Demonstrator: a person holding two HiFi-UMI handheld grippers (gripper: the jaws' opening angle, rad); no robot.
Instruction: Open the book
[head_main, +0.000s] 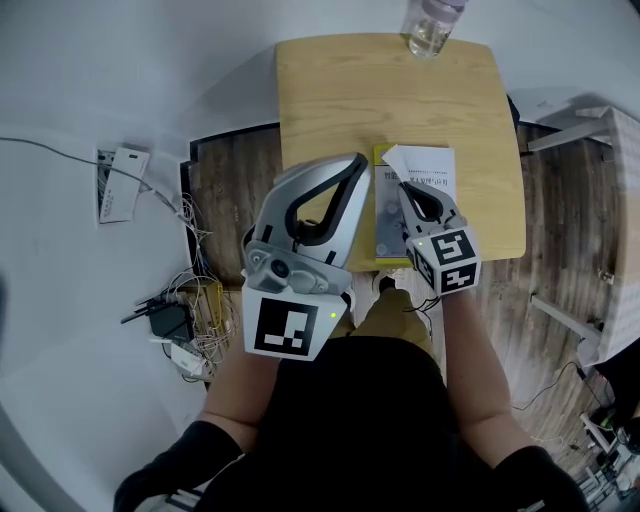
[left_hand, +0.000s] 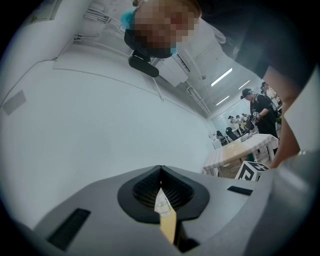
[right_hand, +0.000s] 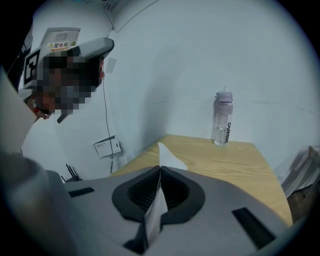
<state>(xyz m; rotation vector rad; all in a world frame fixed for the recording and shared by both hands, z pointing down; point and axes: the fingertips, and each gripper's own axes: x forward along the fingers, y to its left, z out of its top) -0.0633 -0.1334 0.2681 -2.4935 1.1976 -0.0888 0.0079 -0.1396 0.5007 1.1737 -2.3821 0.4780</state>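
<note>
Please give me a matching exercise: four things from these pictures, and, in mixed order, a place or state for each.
1 water bottle
2 book
3 right gripper
4 left gripper

a fingers shut on a white page
b lies on the near half of the table
c stands at the table's far edge
d held left of the book, fingers shut

Pairs: 1-c, 2-b, 3-a, 4-d

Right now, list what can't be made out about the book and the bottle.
- Head view: the print on the book is too small to read; the right gripper covers part of it.
- Head view: the bottle is cut off by the upper edge.
- Right gripper view: that gripper hides the book; only the pinched page shows.
</note>
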